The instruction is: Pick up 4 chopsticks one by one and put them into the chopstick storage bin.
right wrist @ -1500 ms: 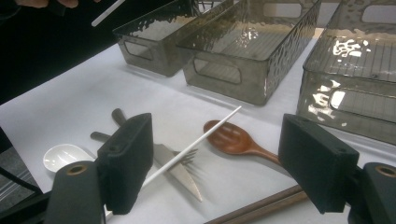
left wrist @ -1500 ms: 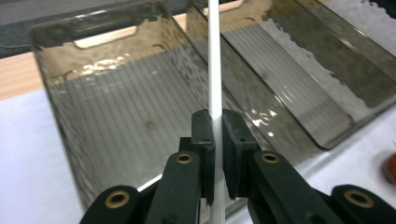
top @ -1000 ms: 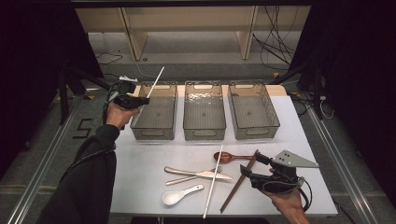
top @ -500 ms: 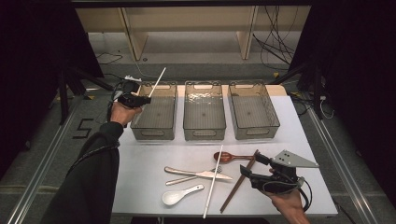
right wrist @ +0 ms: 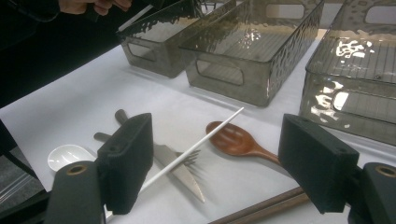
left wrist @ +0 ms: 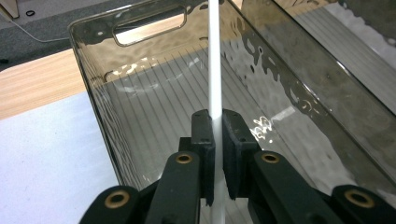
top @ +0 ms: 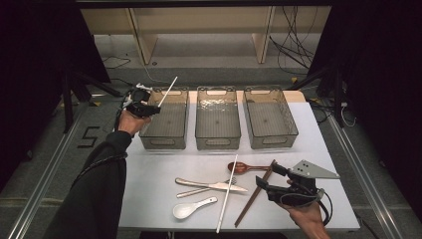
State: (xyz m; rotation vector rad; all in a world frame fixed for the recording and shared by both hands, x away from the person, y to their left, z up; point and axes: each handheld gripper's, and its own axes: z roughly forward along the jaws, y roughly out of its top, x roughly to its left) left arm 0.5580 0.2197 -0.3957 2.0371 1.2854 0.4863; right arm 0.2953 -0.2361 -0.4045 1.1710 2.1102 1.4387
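At the worktop's near right corner the right claw [top: 268, 180] rests wide open. At the far left corner the left claw [top: 152, 108] grips a white chopstick [top: 168, 91], slanting up and away above the leftmost bin [top: 149, 135]. Floor marking: "5".

I count three smoky clear plastic bins in a row: the left bin [top: 165, 119], the middle bin [top: 217, 119] and the right bin [top: 271, 118]. White chopsticks come to two: one in my left gripper [left wrist: 215, 70], one lying on the table [top: 227, 193]. There is one dark brown chopstick [top: 255, 193], one wooden slotted spoon [top: 245, 167], one white ceramic spoon [top: 192, 207], one knife [top: 211, 185] and one fork [top: 205, 189].
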